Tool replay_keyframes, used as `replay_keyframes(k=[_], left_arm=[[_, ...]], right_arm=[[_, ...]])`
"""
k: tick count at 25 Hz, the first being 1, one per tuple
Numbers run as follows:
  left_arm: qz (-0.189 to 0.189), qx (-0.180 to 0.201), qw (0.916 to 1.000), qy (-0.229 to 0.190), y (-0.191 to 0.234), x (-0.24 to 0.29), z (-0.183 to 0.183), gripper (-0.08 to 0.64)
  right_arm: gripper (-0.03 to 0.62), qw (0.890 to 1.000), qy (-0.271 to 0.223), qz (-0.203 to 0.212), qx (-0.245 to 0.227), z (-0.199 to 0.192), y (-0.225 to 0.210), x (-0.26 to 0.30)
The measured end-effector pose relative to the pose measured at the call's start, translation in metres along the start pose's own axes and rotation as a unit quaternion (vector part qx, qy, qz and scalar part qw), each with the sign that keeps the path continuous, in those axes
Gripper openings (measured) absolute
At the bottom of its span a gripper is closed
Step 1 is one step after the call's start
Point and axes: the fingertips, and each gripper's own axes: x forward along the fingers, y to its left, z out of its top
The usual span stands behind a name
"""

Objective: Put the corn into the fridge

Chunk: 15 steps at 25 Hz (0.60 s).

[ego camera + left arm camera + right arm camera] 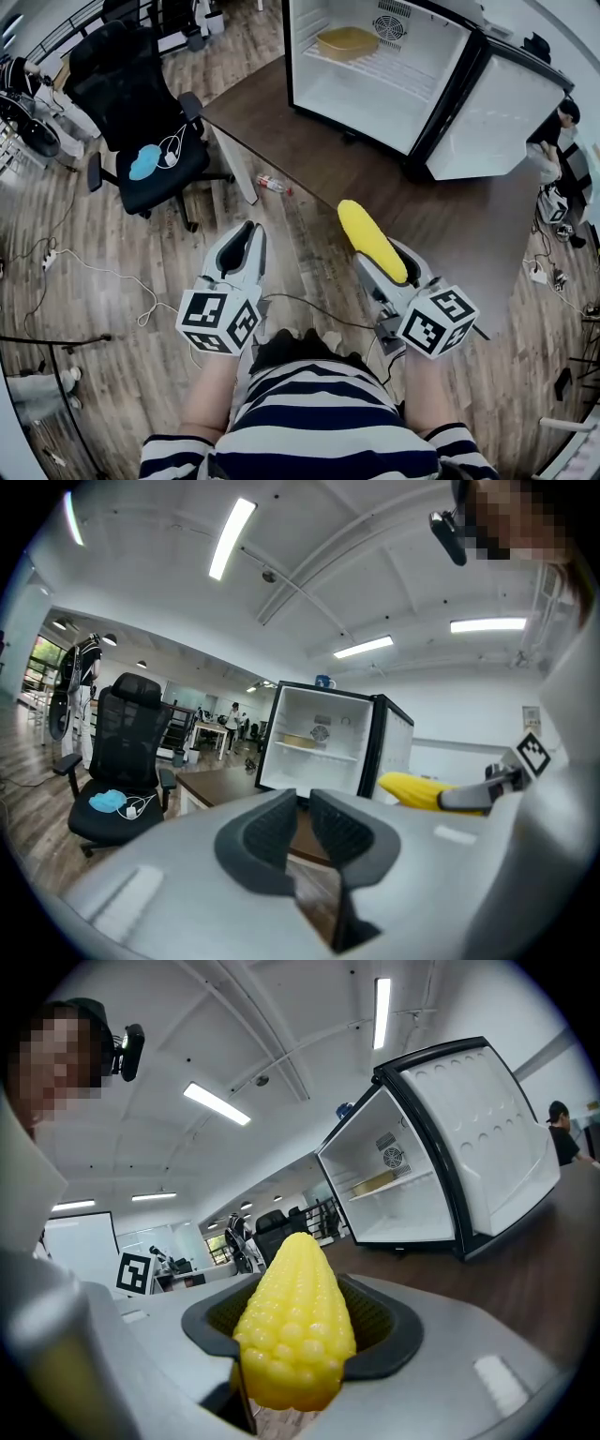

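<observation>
Fingers (380, 1321) of the right gripper (295, 1354) clamp the corn (292, 1316); left gripper (302, 832) closed, empty; open fridge (356, 98) beyond the table (309, 150) edge

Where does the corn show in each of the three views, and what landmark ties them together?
Head view: corn right of centre, low.
Left gripper view: corn right of centre, just right of the fridge.
Right gripper view: corn bottom centre, close up.
Shared landmark: the open fridge.
</observation>
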Motion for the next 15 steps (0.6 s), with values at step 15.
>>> replay_keyframes(k=[15], left_arm=[[0.029,0.012,0.9995,-0.009,-0.027,0.005,0.001,0.000]], right_arm=[[0.255,0.998,0.003,0.053,-0.024,0.014,-0.018,-0.001]])
